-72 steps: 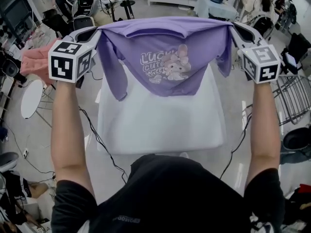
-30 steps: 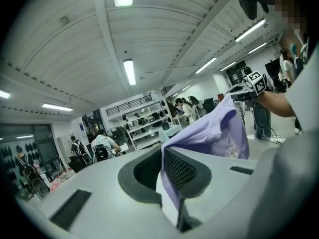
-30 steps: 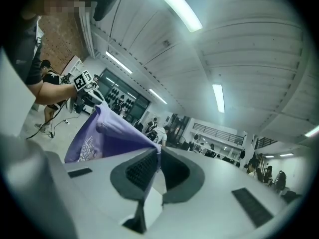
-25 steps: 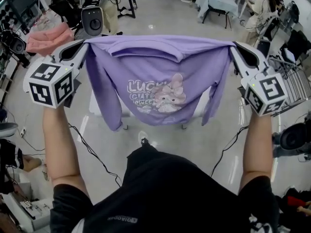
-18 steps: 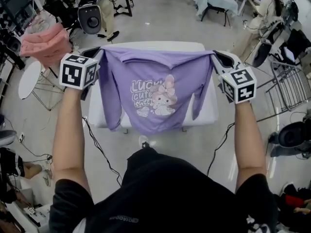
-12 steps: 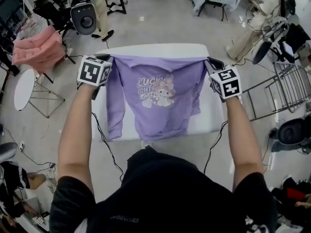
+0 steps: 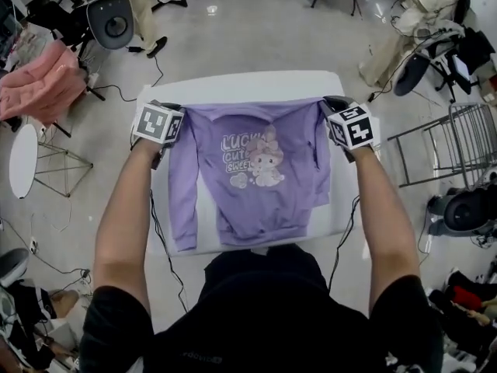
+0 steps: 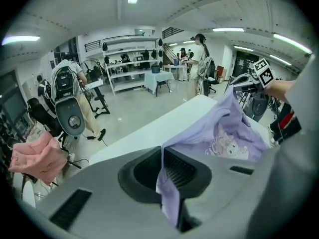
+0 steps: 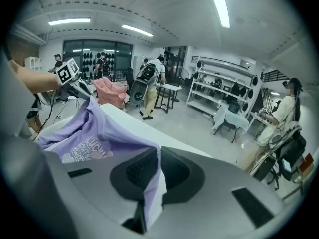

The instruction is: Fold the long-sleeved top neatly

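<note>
My left fingers [image 8: 182, 171] and right fingers [image 9: 139, 171] each pinch a shoulder of the purple top [image 7: 256, 177], which lies print-up on the desk [image 7: 233, 84], with no fold made yet.

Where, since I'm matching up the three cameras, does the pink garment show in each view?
Head view: the pink garment is at the upper left edge, left of the white table.
Left gripper view: the pink garment is at the lower left.
Right gripper view: the pink garment is left of centre, in the background.
Shared landmark: the purple top on the white table.
</note>
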A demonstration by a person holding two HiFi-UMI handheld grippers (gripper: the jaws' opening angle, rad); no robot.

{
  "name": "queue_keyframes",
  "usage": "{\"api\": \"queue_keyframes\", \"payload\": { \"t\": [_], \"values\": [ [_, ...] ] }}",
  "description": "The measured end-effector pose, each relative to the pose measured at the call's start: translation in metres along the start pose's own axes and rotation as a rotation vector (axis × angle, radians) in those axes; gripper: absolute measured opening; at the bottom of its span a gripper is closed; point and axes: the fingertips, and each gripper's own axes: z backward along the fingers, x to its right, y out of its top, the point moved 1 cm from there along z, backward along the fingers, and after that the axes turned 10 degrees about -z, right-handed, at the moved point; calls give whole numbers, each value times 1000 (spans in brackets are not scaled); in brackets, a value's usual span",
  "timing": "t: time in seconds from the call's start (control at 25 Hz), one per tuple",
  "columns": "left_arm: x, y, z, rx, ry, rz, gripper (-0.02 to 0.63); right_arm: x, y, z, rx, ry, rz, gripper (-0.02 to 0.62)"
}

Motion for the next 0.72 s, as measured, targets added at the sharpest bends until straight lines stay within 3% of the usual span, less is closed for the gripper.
{"api": "queue_keyframes", "payload": {
  "t": [0.24, 0.4, 0.48, 0.56, 0.72],
  "values": [
    [-17, -6, -76, -126, -32, 86, 20, 45, -21, -98, -166, 101, -64, 32],
    [-22, -23, -127, -214, -55, 136, 21, 64, -57, -160, -288, 144, -52, 37],
    [-29, -30, -144, -235, -43, 150, 21, 67, -62, -179, -278, 177, -57, 42],
    [-36, -32, -153, -241, -37, 148, 23, 71, -55, -185, -249, 207, -53, 91],
    [-39, -24, -141, -203, -47, 88, 104, 75, -48, -171, -243, 232, 92, 164]
  ]
}}
